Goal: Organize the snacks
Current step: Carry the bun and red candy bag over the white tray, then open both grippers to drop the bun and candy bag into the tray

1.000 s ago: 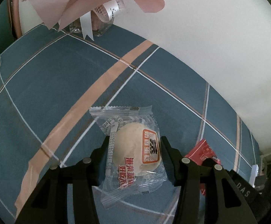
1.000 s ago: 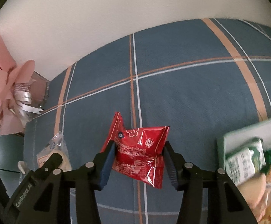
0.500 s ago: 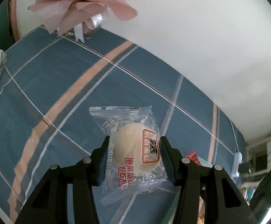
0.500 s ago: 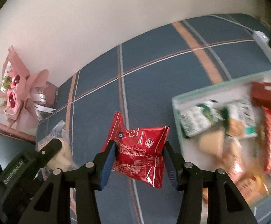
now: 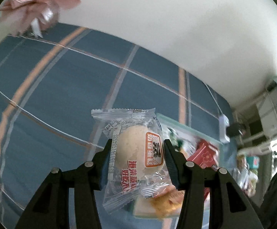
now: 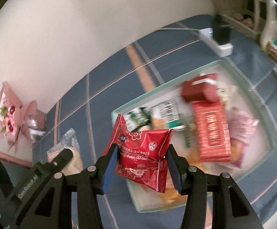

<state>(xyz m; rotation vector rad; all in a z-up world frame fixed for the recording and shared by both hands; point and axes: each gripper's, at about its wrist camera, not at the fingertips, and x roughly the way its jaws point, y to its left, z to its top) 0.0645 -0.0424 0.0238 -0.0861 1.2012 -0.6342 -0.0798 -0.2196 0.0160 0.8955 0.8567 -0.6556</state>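
My left gripper (image 5: 137, 157) is shut on a clear-wrapped pale round bun (image 5: 136, 154) with an orange label, held above the near-left corner of a pale green tray (image 5: 184, 126). My right gripper (image 6: 141, 163) is shut on a red snack packet (image 6: 144, 152), held above the tray's (image 6: 178, 81) left end. The tray holds several snacks, among them a red box (image 6: 211, 129) and a green-and-white packet (image 6: 136, 117). The left gripper (image 6: 62, 158) and its bun show at the lower left of the right wrist view.
The table has a blue cloth with orange and white stripes (image 5: 62, 87). A pink flower bouquet (image 6: 14, 122) stands at the far left by the wall. A white power strip with a black plug (image 6: 220, 38) lies beyond the tray. Shelves and clutter stand at the right edge.
Both grippers have swung right with their snacks. The tray has come into view and now lies under and just ahead of both grippers. The bouquet has receded to the left.
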